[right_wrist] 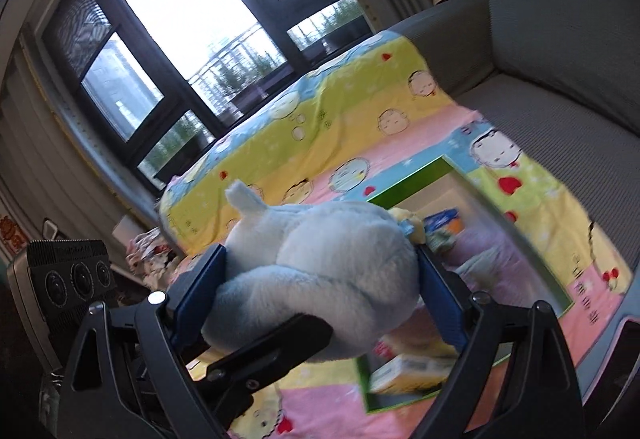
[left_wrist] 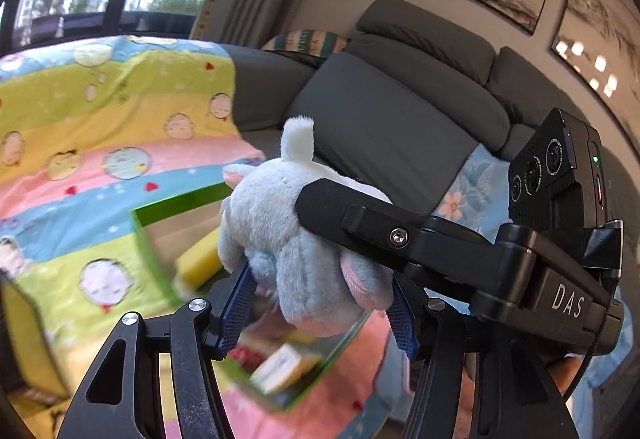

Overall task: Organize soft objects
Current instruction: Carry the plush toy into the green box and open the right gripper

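My left gripper (left_wrist: 320, 303) and right gripper (right_wrist: 320, 291) are both closed on one pale blue plush toy with pink ears (left_wrist: 288, 235), held in the air above the open green-rimmed box (right_wrist: 420, 175) that sits on the cartoon-print quilt (left_wrist: 100, 111) over the grey sofa (left_wrist: 400, 111). Step in hand, as I judge it: carrying the toy to the box; next, lower and release. The box contents are blurred, though a yellow sponge (left_wrist: 198, 263) shows.
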`<control>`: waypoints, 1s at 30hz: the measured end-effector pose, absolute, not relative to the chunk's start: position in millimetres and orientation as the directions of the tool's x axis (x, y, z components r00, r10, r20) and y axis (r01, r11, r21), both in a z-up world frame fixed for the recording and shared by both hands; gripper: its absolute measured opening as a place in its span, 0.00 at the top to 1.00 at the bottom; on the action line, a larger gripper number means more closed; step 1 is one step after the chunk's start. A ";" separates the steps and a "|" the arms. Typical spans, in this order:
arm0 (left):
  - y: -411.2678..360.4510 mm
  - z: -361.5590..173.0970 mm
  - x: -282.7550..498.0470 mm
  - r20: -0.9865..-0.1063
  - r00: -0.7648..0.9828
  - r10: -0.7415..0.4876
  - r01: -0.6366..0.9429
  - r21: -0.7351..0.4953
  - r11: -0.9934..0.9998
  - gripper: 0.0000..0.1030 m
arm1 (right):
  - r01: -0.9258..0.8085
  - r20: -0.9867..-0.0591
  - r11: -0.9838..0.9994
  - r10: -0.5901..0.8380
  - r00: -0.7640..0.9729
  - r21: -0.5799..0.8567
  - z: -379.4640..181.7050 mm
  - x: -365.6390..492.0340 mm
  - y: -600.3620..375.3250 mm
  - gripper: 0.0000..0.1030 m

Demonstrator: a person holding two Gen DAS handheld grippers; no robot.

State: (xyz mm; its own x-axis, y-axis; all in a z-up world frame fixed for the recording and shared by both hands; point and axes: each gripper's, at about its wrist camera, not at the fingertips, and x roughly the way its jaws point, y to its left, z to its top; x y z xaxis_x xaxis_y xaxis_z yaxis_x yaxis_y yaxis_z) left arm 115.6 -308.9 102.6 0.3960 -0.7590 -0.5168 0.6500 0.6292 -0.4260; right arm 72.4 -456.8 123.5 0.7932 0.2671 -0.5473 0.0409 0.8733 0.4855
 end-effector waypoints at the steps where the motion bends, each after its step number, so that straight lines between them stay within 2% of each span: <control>1: -313.3 100.7 120.0 -0.511 0.392 -0.765 0.651 -0.433 0.624 0.41 | 0.051 -0.551 0.875 0.257 0.794 0.482 122.6 77.1 -461.9 0.12; 10: -341.3 68.5 161.7 -0.517 0.345 -0.784 0.634 -0.488 0.600 0.41 | 0.102 -0.602 0.884 0.222 0.767 0.456 95.0 122.3 -493.4 0.12; 21: -347.3 13.6 195.3 -0.595 0.266 -0.758 0.536 -0.562 0.629 0.41 | 0.161 -0.692 0.874 0.237 0.682 0.458 43.2 162.1 -503.7 0.12; 24: -348.2 0.7 196.5 -0.647 0.256 -0.718 0.506 -0.543 0.670 0.41 | 0.192 -0.732 0.876 0.229 0.641 0.442 26.8 169.1 -501.5 0.13; 30: -349.5 5.4 182.0 -0.669 0.269 -0.692 0.521 -0.504 0.689 0.41 | 0.193 -0.725 0.867 0.241 0.645 0.460 25.5 163.5 -501.9 0.10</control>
